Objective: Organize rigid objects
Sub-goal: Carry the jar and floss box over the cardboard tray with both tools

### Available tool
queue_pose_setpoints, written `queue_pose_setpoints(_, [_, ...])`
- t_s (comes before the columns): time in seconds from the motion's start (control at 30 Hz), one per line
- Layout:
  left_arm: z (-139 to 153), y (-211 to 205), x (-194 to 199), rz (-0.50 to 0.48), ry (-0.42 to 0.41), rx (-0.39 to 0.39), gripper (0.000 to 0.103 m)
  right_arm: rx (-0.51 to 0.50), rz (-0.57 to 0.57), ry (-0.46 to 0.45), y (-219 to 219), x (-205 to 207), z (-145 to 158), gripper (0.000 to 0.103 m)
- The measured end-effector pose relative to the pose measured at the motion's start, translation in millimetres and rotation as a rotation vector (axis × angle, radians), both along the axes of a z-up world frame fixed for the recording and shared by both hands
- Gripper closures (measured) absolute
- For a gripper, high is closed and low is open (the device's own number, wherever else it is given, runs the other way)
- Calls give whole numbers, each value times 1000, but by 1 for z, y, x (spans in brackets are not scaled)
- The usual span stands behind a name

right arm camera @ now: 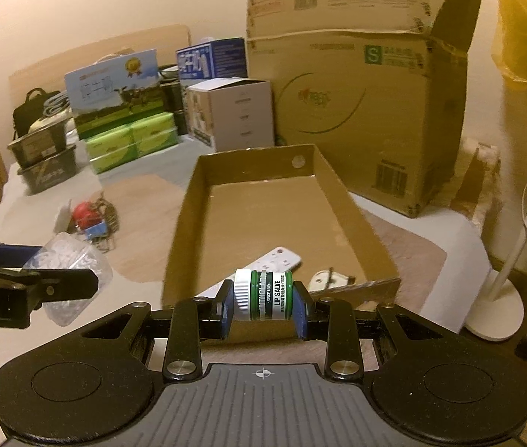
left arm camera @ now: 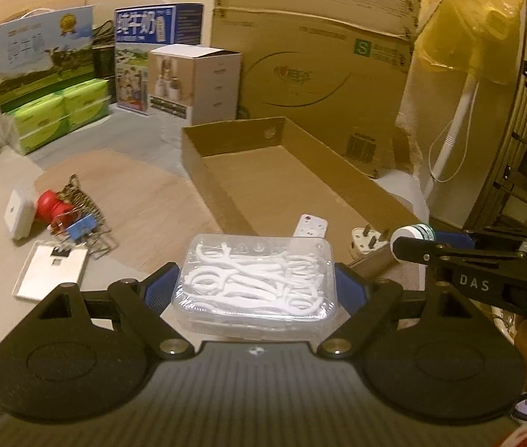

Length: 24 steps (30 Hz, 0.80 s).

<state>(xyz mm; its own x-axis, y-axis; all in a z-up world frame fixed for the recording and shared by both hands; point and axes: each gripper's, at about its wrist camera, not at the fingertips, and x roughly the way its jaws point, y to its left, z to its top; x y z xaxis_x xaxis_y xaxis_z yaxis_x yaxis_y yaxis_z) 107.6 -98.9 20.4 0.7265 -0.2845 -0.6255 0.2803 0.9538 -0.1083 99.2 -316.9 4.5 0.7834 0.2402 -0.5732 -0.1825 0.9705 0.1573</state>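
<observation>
My left gripper (left arm camera: 256,287) is shut on a clear plastic box of white floss picks (left arm camera: 256,279), held above the table left of the open cardboard tray (left arm camera: 226,201). The box also shows in the right wrist view (right arm camera: 66,272). My right gripper (right arm camera: 263,305) is shut on a green lip salve jar (right arm camera: 263,294) with a white cap, held over the tray's near end (right arm camera: 189,223). The jar also shows in the left wrist view (left arm camera: 414,232). Inside the tray lie a white remote (right arm camera: 274,260) and a white plug (right arm camera: 328,279).
A pile on the table's left holds a white adapter (left arm camera: 19,212), a red object (left arm camera: 49,203), binder clips (left arm camera: 84,219) and a clear card holder (left arm camera: 51,270). A large cardboard box (right arm camera: 356,93), smaller boxes and green tissue packs (right arm camera: 129,141) stand behind. A fan stand (right arm camera: 501,298) is at right.
</observation>
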Motion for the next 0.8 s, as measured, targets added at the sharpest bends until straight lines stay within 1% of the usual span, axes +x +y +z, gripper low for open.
queue_pose_setpoints(0.4, [-5, -29, 40, -50, -2, 19, 17, -9, -12, -1, -17, 30, -7, 71])
queue_pose_setpoints(0.8, [-11, -54, 89, -83, -12, 34, 17, -24, -21, 8, -38, 75, -20, 71])
